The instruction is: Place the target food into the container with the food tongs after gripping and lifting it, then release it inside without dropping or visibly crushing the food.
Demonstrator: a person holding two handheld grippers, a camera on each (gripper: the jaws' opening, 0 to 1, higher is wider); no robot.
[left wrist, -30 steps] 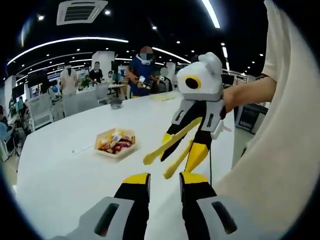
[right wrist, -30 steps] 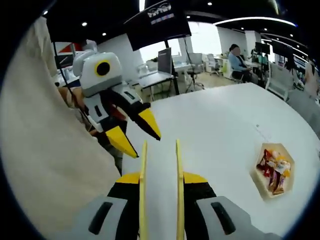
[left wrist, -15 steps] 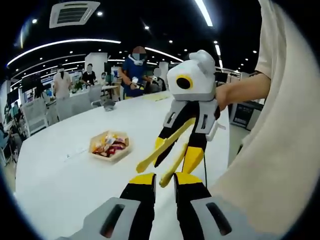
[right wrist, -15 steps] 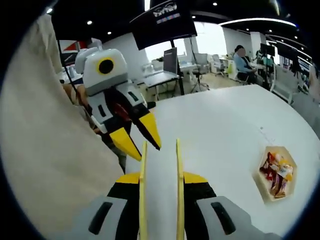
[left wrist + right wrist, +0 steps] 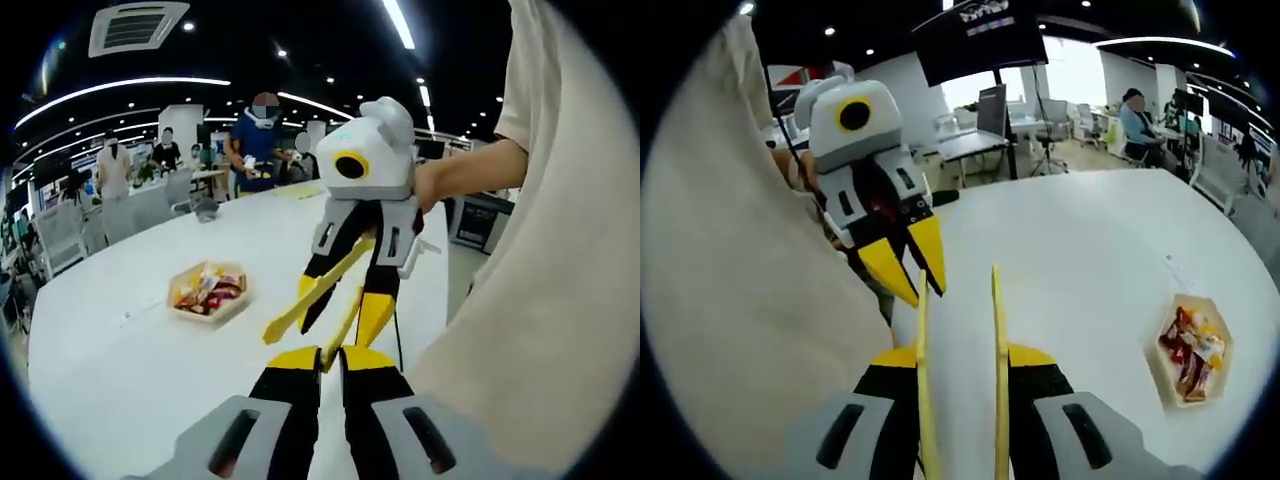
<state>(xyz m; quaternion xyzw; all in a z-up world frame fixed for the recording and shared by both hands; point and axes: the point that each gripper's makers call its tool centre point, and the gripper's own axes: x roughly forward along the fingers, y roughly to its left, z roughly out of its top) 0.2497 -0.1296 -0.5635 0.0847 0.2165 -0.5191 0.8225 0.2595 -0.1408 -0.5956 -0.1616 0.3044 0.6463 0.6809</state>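
Observation:
Yellow food tongs (image 5: pixel 997 320) stand between the jaws of my right gripper (image 5: pixel 960 358), which is shut on them; the tongs' two arms are spread apart with nothing in them. In the left gripper view the right gripper (image 5: pixel 342 305) hangs over the white table (image 5: pixel 120 370) with the tongs (image 5: pixel 285 322) pointing down at me. My left gripper (image 5: pixel 331 358) has its jaws drawn almost together, just below one tong tip. Its yellow tips (image 5: pixel 910 268) sit beside the left tong arm. A hexagonal container (image 5: pixel 208 292) of colourful food lies on the table (image 5: pixel 1190 350).
The beige-shirted person holding the grippers fills one side of each view (image 5: pixel 540 250) (image 5: pixel 730 250). Several people (image 5: pixel 258 140) stand behind the table's far end, with chairs (image 5: pixel 60 225) around it. Desks and a seated person (image 5: pixel 1137 115) lie beyond the table.
My left gripper's jaws have closed from a wide gap to a narrow slit. The two grippers have come closer together, and the left gripper's tips now sit by the tongs.

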